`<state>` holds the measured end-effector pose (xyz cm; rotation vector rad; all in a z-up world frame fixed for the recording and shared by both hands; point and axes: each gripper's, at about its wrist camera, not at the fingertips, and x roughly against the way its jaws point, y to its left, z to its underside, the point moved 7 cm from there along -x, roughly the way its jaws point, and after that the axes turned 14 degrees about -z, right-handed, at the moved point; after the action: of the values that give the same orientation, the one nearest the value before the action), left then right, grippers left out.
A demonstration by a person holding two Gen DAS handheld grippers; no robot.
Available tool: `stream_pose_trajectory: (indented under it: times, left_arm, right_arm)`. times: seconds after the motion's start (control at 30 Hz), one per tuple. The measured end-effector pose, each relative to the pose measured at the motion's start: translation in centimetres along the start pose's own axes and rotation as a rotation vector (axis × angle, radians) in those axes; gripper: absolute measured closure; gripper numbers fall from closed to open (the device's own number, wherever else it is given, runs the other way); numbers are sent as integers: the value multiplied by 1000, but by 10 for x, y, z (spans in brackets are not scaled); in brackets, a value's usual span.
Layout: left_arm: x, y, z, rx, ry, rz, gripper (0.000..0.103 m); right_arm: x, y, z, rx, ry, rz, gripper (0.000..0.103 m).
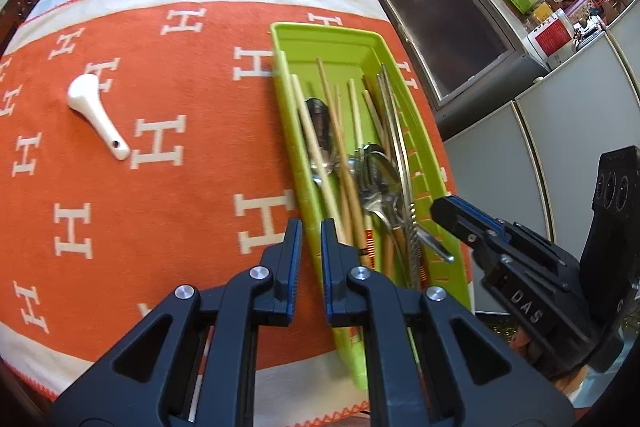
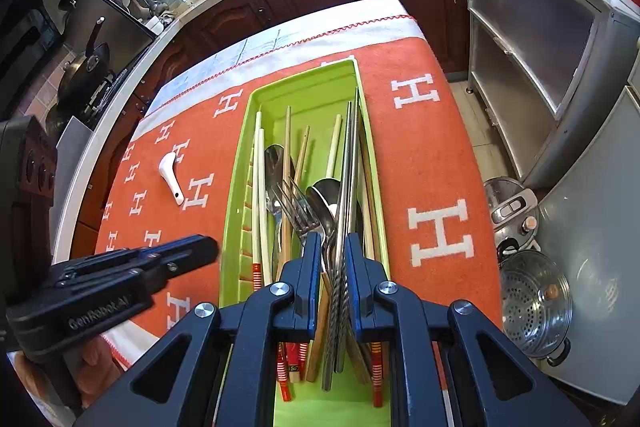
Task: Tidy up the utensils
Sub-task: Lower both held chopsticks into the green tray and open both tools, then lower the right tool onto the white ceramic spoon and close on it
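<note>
Utensils fill the green tray (image 1: pixel 320 39) that we see lying lengthwise on the orange cloth (image 1: pixel 180 187) printed with white H letters. Starting at the left of the left wrist view, a white ceramic spoon (image 1: pixel 96 115) lies alone on the cloth, well apart from the tray, bowl away from us and handle toward us. Moving right, our left gripper (image 1: pixel 311 227) hovers over the tray's near left rim; its fingers stand almost pressed together with only a narrow slit between the blue pads, and nothing is held between them. Inside the tray we see pale wooden chopsticks (image 1: pixel 316 147), a metal spoon (image 1: pixel 320 123) lying under them, more steel spoons (image 1: pixel 380 179) heaped near the middle, and steel chopsticks (image 1: pixel 394 123) along the right wall. Further right, the right gripper (image 1: pixel 452 215) reaches in over the tray's right rim.

In the right wrist view, the left gripper (image 2: pixel 208 247) shows at the left, just beside the tray (image 2: pixel 248 155), and the ceramic spoon (image 2: pixel 170 177) lies beyond it on the cloth (image 2: pixel 420 155). In the tray we see cream chopsticks (image 2: pixel 260 187), a fork (image 2: pixel 296 207) and a steel spoon (image 2: pixel 326 195). Our right gripper (image 2: pixel 333 247) sits low over the tray's near end, its fingers slightly parted on either side of the twisted steel chopsticks (image 2: pixel 348 167); we cannot tell whether the pads press on them.
</note>
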<state>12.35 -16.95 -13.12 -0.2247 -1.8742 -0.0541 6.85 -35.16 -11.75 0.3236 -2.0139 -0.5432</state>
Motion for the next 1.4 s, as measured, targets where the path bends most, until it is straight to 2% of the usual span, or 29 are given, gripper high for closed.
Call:
stream_pose_trajectory:
  times: [0.27, 0.6, 1.1, 1.4]
  left_arm:
    - [13, 29, 9, -16, -40, -69, 98]
    - [24, 57, 16, -21, -72, -131, 97]
    - [28, 147, 19, 105, -107, -228, 97]
    - [11, 199, 7, 201, -89, -229, 97]
  right_arm:
    - [6, 13, 11, 7, 0, -9, 91]
    - [0, 60, 19, 73, 23, -53, 91]
    - [-41, 149, 12, 198, 104, -111, 91]
    - [-94, 190, -13, 240, 164, -152, 84]
